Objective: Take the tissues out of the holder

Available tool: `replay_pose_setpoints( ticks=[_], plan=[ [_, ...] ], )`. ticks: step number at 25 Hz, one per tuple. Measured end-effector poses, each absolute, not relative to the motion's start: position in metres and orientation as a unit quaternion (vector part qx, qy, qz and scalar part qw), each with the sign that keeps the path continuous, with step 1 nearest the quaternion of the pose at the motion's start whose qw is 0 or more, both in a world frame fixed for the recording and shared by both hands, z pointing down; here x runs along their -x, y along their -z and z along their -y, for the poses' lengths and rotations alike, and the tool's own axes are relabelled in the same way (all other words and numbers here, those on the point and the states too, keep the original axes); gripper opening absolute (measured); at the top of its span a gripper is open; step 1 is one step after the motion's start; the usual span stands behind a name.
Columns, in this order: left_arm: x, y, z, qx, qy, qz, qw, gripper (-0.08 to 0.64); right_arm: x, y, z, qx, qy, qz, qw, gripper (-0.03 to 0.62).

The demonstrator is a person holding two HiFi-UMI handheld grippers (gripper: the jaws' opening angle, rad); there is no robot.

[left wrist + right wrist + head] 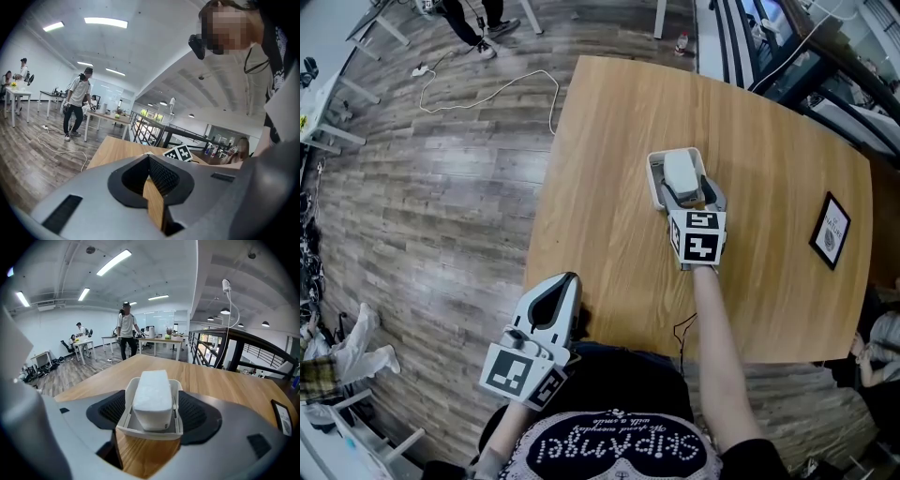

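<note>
Head view: wooden table (pixel 609 187), plank floor (pixel 441 187)

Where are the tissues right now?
In the head view, the tissues sit in their white holder on the wooden table, just right of centre, between the open jaws of the right gripper.

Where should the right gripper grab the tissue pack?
Grip the tissue pack by its long side faces, on the part standing above the holder rim, coming from above its near end. The right gripper is open and straddles the holder walls, so probably raise it first.
</note>
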State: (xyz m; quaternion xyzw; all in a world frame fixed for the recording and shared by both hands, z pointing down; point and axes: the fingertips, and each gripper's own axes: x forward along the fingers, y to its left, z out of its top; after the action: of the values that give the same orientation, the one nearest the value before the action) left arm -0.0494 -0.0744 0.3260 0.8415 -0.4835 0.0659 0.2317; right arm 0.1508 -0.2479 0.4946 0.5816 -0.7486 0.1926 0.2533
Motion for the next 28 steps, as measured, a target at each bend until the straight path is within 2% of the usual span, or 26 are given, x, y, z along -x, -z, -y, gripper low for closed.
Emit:
replay_pose_setpoints(
  ticks=[19, 22, 28],
  plan=[
    [0.055, -0.325, 0.076, -0.837, -0.068, 0.489, 0.234, 0.005, -0.149, -0.530, 0.258, -0.575, -0.219, 0.723, 0.314, 0.333],
    [0.054, -0.325, 0.077, -0.837, -0.066, 0.490, 0.234, 0.005, -0.153, -0.531, 0.262, -0.579, -0.214, 0.718, 0.322, 0.294],
    [0.056, -0.324, 0.073, -0.836, -0.069, 0.491, 0.234, 0.005, -0.149, -0.527, 0.254, -0.573, -0.212, 0.720, 0.330, 0.272]
  ],
)
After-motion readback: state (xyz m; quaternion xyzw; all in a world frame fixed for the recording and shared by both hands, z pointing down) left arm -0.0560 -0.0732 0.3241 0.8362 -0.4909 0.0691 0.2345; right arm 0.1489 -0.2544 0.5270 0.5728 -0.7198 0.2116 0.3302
